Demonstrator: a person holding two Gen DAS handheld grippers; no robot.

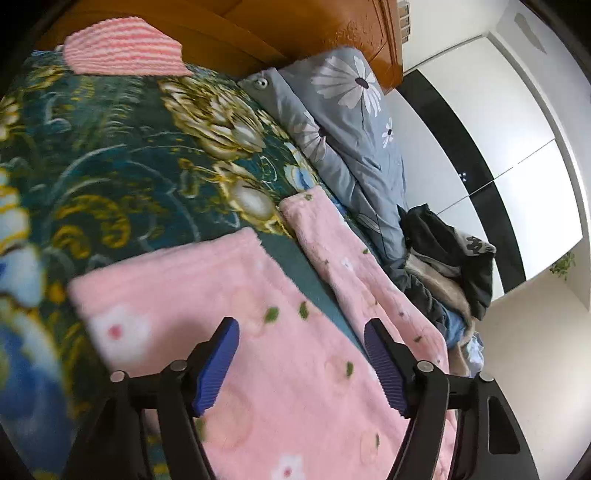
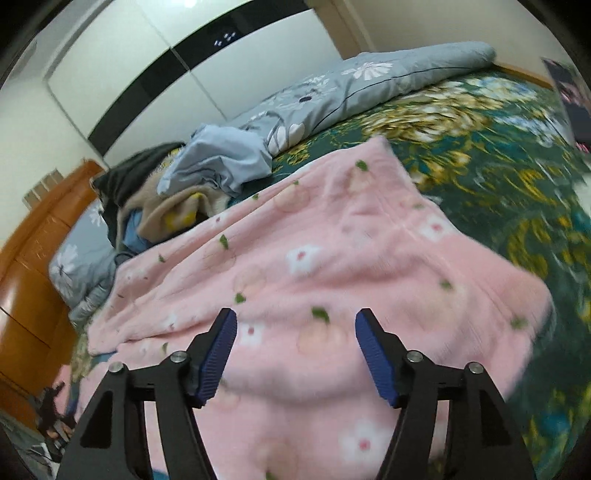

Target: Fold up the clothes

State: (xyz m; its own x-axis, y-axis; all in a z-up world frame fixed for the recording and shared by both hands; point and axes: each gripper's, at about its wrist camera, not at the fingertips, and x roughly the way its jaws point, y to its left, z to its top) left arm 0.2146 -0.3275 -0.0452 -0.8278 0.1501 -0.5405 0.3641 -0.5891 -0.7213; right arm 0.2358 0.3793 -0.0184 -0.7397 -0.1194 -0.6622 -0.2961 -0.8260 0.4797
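The pink fleece garment (image 1: 295, 369) runs off the bottom edge in both views, the green floral bedspread (image 1: 110, 155) smears with blur at the sides, and the clothes pile (image 2: 166, 199) items overlap indistinguishably.

I am looking down at a bed (image 1: 129, 147) covered by a dark green blanket (image 2: 480, 147) with gold and white flowers. Pink fleece pyjama trousers (image 1: 258, 314) are lying spread on it, the two legs apart with green blanket showing between them. A grey flowered quilt (image 1: 351, 122) is lying along the far edge, a heap of dark and beige clothes (image 2: 159, 195) beside it. A pink striped knit (image 1: 122, 48) is lying near the wooden headboard (image 1: 295, 29).
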